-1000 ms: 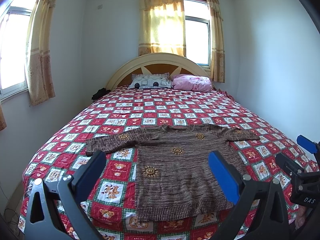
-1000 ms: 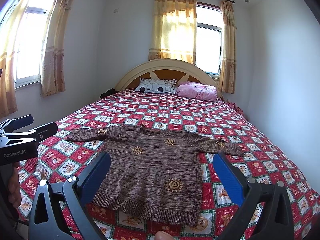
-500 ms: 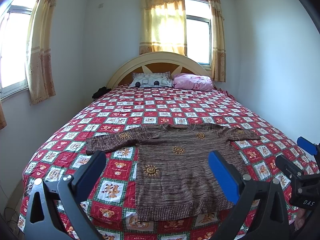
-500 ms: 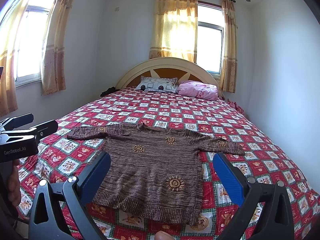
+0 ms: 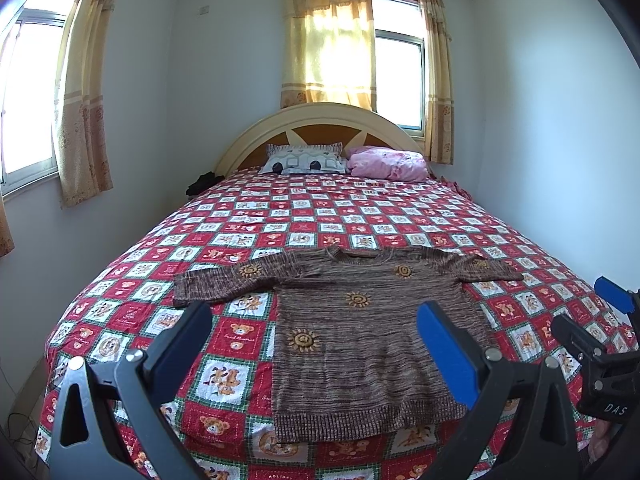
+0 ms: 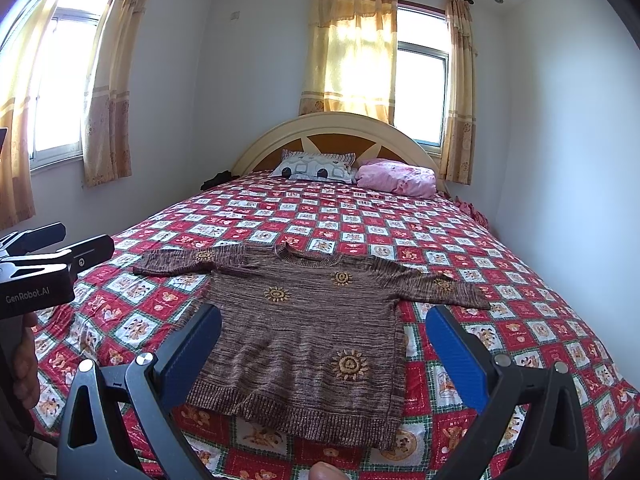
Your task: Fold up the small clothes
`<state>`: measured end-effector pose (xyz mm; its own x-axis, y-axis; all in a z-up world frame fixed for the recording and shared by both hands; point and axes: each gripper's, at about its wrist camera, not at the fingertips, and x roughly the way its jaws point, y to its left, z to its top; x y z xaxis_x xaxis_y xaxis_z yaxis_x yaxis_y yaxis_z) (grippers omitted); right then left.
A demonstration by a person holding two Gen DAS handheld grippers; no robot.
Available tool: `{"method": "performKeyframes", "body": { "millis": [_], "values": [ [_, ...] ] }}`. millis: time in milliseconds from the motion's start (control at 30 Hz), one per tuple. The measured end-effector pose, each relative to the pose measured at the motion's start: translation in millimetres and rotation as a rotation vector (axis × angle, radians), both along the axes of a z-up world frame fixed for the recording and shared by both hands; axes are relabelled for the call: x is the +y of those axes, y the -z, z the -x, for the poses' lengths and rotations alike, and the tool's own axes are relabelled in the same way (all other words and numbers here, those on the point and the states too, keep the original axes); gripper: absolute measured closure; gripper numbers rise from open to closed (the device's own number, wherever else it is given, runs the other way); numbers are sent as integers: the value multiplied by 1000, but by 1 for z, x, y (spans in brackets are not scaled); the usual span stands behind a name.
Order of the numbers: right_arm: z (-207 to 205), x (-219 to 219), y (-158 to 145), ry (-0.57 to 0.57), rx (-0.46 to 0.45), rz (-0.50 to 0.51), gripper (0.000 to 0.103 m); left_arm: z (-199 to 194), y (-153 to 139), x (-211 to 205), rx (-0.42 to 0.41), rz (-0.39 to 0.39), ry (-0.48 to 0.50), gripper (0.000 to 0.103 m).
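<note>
Little has moved over the last second: both views have drifted slightly, the sweater sitting a touch farther off, and neither tool has begun to descend. Left gripper (image 5: 316,344), seen from its own camera, has its blue-padded fingers spread wide and holds nothing; right gripper (image 6: 326,346) is likewise spread wide and empty. Each hangs above the near edge of the bed, clear of the cloth. Brown knit sweater (image 5: 360,328) lies flat, face up and unfolded on the red checked bedspread (image 5: 248,240), hem nearest the grippers, neckline away, both sleeves stretched sideways. Well beyond the sweater, against the headboard (image 5: 320,120), rest a patterned pillow (image 5: 304,162) and a pink pillow (image 5: 386,164). By this reading folding has not begun; the small shift suggests framing before a first reach, probably toward a sleeve or a hem corner.
</note>
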<state>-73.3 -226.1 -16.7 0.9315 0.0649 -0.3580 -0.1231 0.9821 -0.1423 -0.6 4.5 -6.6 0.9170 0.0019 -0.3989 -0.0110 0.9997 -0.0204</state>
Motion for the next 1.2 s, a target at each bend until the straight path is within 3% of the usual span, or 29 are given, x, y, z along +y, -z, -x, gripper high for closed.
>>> {"method": "performKeyframes", "body": {
  "millis": [667, 933, 1200],
  "values": [
    [-19, -6, 17, 14, 45, 22, 1, -17, 14, -2, 48, -3, -8, 0],
    [-58, -28, 49, 59, 115, 31, 1, -53, 53, -2, 110, -51, -13, 0],
    [-112, -75, 83, 140, 204, 20, 1, -114, 94, -2, 190, -118, -20, 0]
  ]
}}
